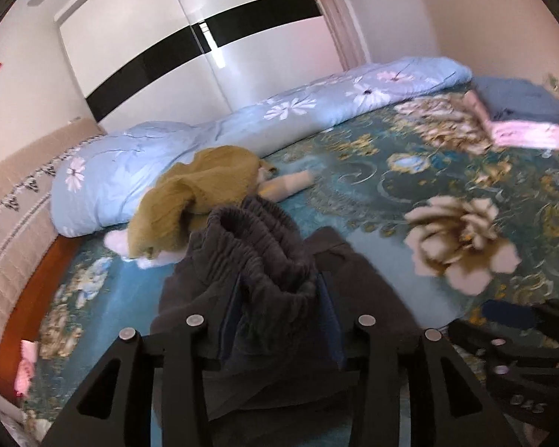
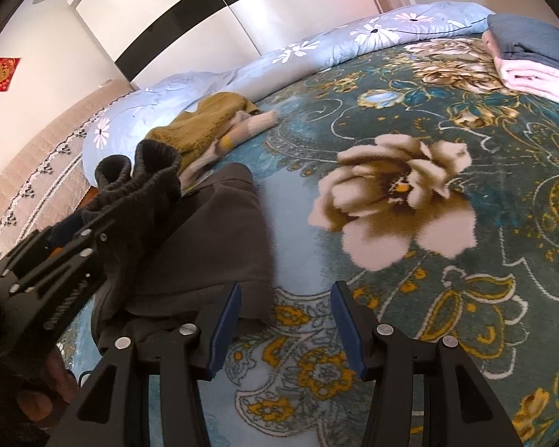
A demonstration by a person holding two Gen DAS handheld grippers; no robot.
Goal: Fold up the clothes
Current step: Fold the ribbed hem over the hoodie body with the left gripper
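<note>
The bed (image 2: 410,141) carries a teal floral blanket (image 2: 466,242), and most of its middle and right side lies bare around a large pale flower print. Along the far edge a light blue quilt (image 2: 316,48) runs in a long roll; a folded pink and blue stack (image 2: 521,59) sits in the far right corner. A mustard sweater (image 2: 201,126) lies bunched against the quilt.

The dark grey trousers (image 2: 205,242) lie near the bed's left edge. The left gripper (image 1: 279,287) has the gathered waistband between its fingers; whether they press on the cloth I cannot tell. The right gripper (image 2: 285,320) hovers over bare blanket just beside the trousers' right edge, fingers apart, holding nothing.
</note>
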